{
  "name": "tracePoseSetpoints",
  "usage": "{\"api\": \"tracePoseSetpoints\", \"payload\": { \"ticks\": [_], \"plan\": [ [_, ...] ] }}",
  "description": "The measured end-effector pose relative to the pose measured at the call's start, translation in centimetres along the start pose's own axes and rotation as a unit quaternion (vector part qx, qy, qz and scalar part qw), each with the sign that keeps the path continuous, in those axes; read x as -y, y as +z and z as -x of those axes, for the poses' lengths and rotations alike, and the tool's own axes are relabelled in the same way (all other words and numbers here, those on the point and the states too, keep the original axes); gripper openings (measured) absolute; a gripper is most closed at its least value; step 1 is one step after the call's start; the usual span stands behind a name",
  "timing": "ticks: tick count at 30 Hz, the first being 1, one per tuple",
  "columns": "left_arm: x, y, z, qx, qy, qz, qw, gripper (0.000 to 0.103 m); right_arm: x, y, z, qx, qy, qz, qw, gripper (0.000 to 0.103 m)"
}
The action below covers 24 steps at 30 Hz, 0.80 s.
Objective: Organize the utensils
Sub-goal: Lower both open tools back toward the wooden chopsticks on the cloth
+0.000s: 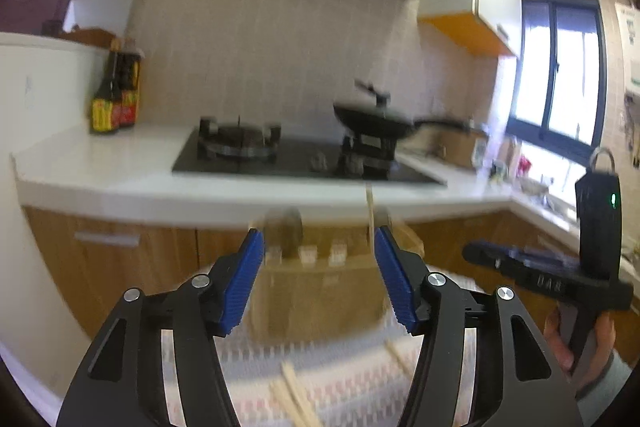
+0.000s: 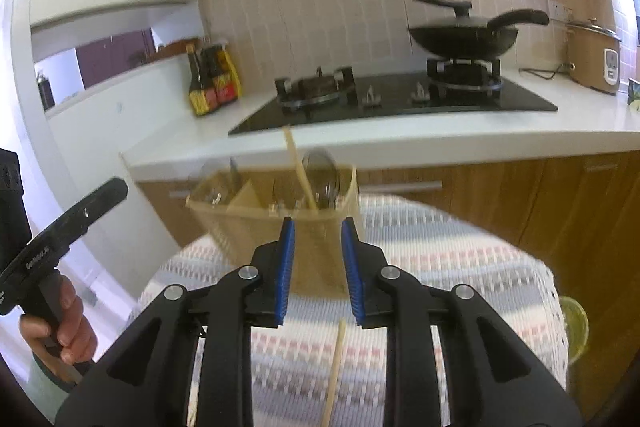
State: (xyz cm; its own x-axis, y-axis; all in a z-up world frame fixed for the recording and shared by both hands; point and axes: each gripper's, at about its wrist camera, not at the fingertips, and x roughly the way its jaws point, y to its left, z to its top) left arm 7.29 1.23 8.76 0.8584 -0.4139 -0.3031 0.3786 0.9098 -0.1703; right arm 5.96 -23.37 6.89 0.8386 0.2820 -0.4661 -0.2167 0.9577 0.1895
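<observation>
Currently, item by item: your left gripper (image 1: 320, 275) has its blue ribbed pads spread wide and holds nothing; your right gripper (image 2: 318, 267) stands partly open, a narrower gap, also empty. Between and beyond both sits the tan translucent utensil holder (image 2: 276, 223), on the far part of the round table under its striped woven cloth (image 2: 460, 267). Already inside: one pale wooden chopstick (image 2: 298, 171) standing tilted, a metal spoon (image 2: 322, 175) to its right, and other cutlery at the left, too blurred to name. Still loose on the cloth: one pale chopstick (image 2: 335, 375) lying near, just under the right gripper, and a blurred cluster of chopsticks (image 1: 294, 397) near the left one. Step in hand, by judgement: between placements, both tools free. Next move likely calls for you to lower one gripper, close on a loose chopstick near its middle, then carry it to the holder.
</observation>
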Motion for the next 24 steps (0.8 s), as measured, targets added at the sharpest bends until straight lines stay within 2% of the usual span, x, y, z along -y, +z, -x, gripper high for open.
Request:
{"api": "tracePoseSetpoints", "payload": {
  "ticks": [4, 7, 14, 15, 17, 21, 24],
  "plan": [
    [0.5, -2.8, 1.0, -0.072, 0.013, -0.02, 0.9971, 0.056, -0.8, -1.8, 0.6, -0.038, 0.001, 0.009, 0.999, 0.021],
    [0.4, -5.0, 1.1, -0.131, 0.027, -0.028, 0.9906, 0.055, -1.5, -3.2, 0.3, -0.077, -0.004, 0.014, 0.997, 0.021],
    [-1.5, -8.9, -1.7, -0.243, 0.012, 0.016, 0.9698, 0.051, -1.8, -6.3, -2.6, -0.187, 0.009, 0.0, 0.982, 0.022],
    [-1.6, -9.4, -2.2, -0.254, 0.01, 0.019, 0.967, 0.05, -1.8, -6.7, -3.0, -0.2, 0.01, 0.001, 0.98, 0.022],
    [-1.7, -10.1, -3.1, -0.267, 0.002, 0.022, 0.9635, 0.041, -1.7, -7.6, -3.4, -0.215, 0.009, -0.002, 0.977, 0.023],
    [-1.5, -10.7, -5.1, -0.286, -0.006, 0.014, 0.9582, 0.037, -0.9, -8.8, -4.6, -0.242, 0.016, -0.021, 0.97, 0.04],
    [-1.4, -10.8, -7.2, -0.301, 0.002, 0.006, 0.9535, 0.034, -0.7, -9.3, -5.2, -0.251, -0.004, -0.004, 0.968, 0.041]
  ]
}}
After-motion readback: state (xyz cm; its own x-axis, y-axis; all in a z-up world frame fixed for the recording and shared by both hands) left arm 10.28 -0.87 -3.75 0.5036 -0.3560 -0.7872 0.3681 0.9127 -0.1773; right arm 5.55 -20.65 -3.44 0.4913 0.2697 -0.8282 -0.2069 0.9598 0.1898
